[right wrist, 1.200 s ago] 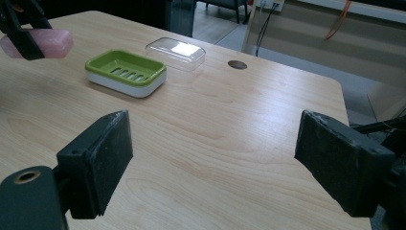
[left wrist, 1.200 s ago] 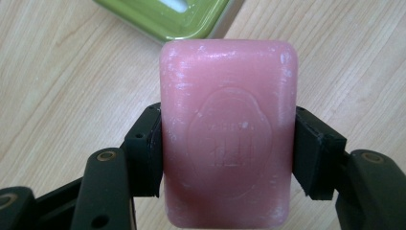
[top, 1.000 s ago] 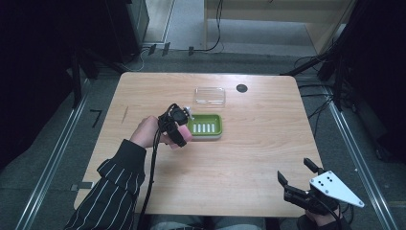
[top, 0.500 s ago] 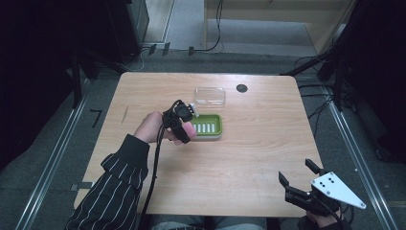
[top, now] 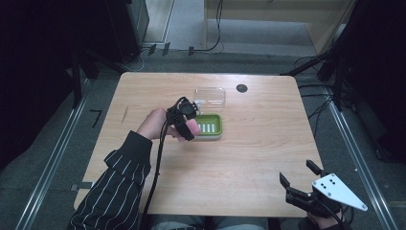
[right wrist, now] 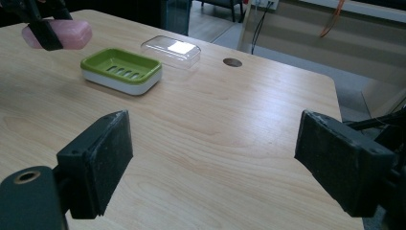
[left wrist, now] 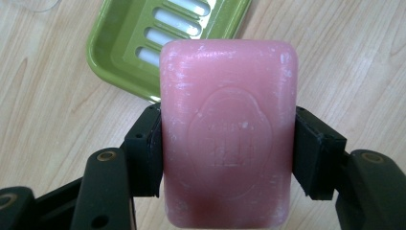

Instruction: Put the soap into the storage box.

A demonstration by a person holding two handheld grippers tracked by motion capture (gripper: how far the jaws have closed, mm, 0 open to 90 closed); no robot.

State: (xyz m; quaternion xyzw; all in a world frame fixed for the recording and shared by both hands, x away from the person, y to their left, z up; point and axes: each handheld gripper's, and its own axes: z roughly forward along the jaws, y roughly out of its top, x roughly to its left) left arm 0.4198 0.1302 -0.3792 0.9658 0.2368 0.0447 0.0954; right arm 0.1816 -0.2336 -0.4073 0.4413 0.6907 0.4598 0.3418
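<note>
At the left of the counter, the left gripper has its 2 fingers clamped on the long sides of a pink soap bar, which hangs in the air above the wood, just left of the green soap dish and not yet over it. In the left gripper view the dish's slotted floor lies bare beyond the far end of the bar. Just beyond the dish, touching or nearly so, sits its clear lid, set apart on the wood, and a small dark round cap lies to the right of that. At the near right corner the right gripper hovers with its fingers spread wide and nothing between them. By my reading the pickup is done; carrying the bar over the dish, lowering it in and letting go remain, and perhaps fitting the lid.
</note>
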